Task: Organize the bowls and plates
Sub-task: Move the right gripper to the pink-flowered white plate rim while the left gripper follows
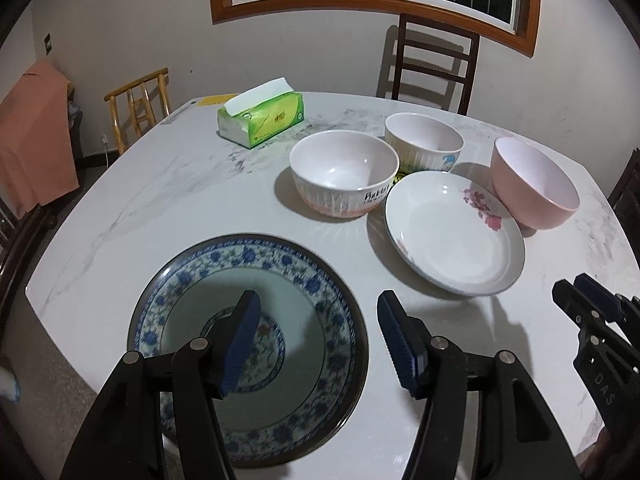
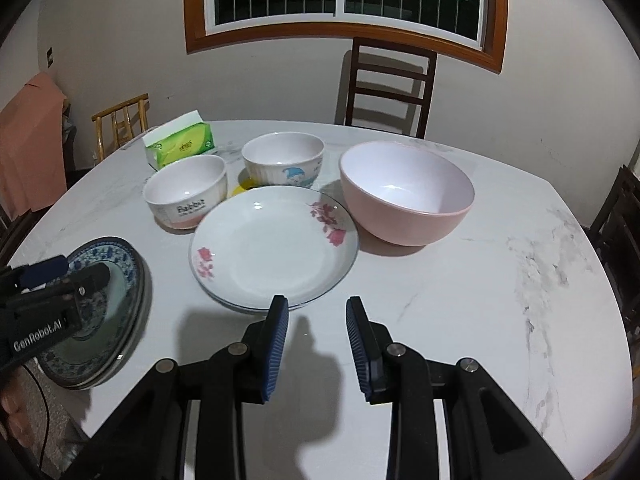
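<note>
The left tongs (image 1: 316, 344) stood open, straddling the near-right rim of the blue-patterned plate (image 1: 280, 264) on the bench (image 1: 160, 200). The right tongs (image 2: 316, 344) hung open and empty, the floral plate (image 2: 272, 248) just ahead of them, nearer this hand

Table (image 2: 480, 300): patterned plate (image 1: 248, 340) front left, overhanging edge; flowered plate (image 2: 274, 246) centre; large bowl (image 2: 406, 192) right; two bowls (image 2: 186, 192) (image 2: 283, 159) behind; tissue pack (image 2: 180, 145) rear left.
</note>
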Demonstrator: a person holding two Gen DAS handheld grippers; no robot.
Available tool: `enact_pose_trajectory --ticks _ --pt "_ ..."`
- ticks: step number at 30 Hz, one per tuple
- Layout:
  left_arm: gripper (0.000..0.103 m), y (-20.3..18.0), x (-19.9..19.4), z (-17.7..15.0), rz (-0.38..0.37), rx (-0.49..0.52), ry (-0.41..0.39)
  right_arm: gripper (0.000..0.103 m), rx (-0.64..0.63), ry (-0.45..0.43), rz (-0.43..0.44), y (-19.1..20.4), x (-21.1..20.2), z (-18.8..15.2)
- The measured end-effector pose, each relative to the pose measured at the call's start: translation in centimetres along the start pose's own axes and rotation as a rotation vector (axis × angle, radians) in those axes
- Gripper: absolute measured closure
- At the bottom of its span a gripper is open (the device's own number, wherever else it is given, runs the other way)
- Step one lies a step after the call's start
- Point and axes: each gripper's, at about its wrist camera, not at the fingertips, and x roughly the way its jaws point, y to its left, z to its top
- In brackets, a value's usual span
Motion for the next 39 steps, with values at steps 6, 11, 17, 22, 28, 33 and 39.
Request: enact_pose_trajectory --ticks 6,11,17,22,28,33,39 --pt "0.046 -1.1 1.5 1.2 -0.005 0.012 -0.012 0.073 0.006 0.004 0.018 -1.8 1.6 0.7" --pt "0.046 -1.8 3.2 2.1 -0.016 0.008 -0.009 0.073 0.016 0.003 0.051 -2.9 3.0 1.6" --pt "0.046 -2.2 5.1 3.1 -0.068 -0.013 0.013 0.073 0.05 0.048 0.086 -4.0 5.8 2.4" --pt "0.047 -2.5 6.8 3.9 -0.116 -0.035 0.05 0.073 0.098 0.085 0.121 -5.3 8.3 2.8" --pt "0.049 -2.7 8.6 4.5 -0.165 -0.032 0.082 0.073 0.112 0.101 0.135 -6.0 10.5 3.4" --pt "0.055 -2.8 10.1 4.9 -0.197 -0.035 0.122 0.075 0.119 0.12 0.171 -6.0 11.9 3.7" --pt "0.071 -2.6 11.6 5.4 -0.228 -0.055 0.16 0.081 0.133 0.139 0.187 -5.8 13.3 4.2"
